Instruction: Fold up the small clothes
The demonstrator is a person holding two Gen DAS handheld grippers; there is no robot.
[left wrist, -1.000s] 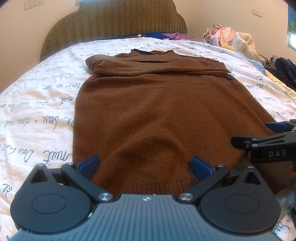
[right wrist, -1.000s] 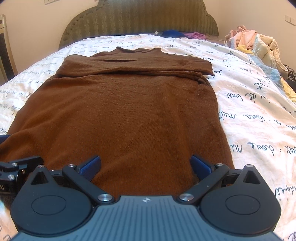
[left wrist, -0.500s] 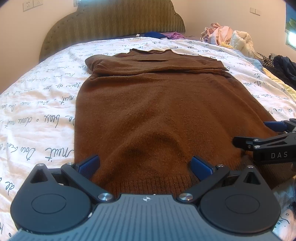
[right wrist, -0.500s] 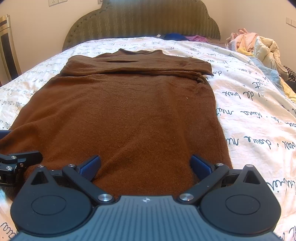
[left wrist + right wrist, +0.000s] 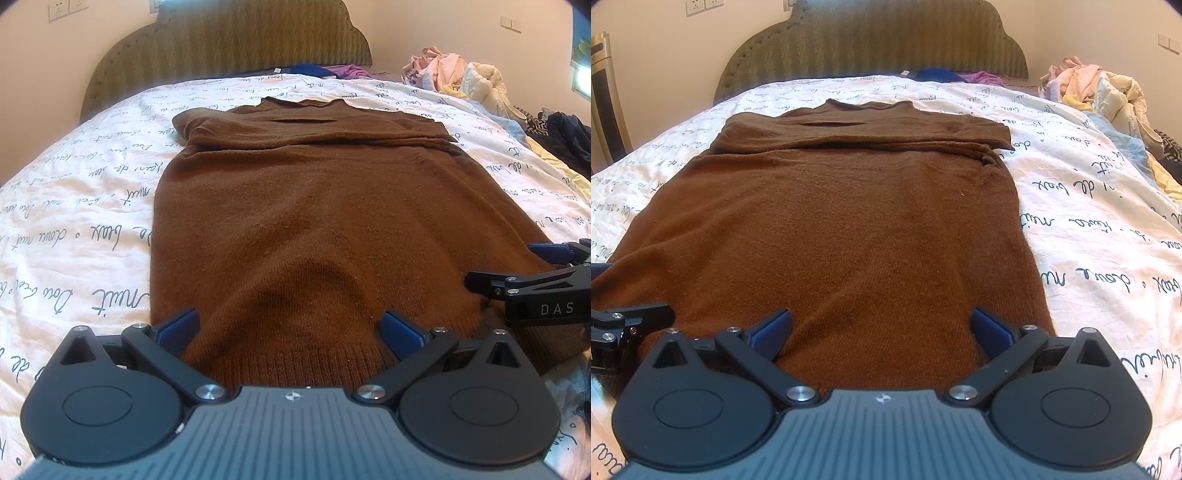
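A brown knitted sweater (image 5: 317, 206) lies flat on the bed, hem toward me, its sleeves folded across the chest near the collar. My left gripper (image 5: 290, 328) stands open over the hem's left part, blue pads spread wide, with the ribbed hem bulging up between them. My right gripper (image 5: 881, 328) is open the same way over the sweater (image 5: 849, 229) at the hem's right part. Each gripper shows at the edge of the other's view: the right one (image 5: 532, 273) and the left one (image 5: 617, 325).
The bed (image 5: 74, 206) has a white cover with handwritten script. A green padded headboard (image 5: 229, 48) stands behind. A heap of loose clothes (image 5: 458, 74) sits at the far right, dark garments (image 5: 565, 136) nearer. A chair (image 5: 605, 96) stands at the left.
Both grippers have tilted and drawn back slightly along the hem. The hem has bunched up between the left pads. Jaws stay spread.
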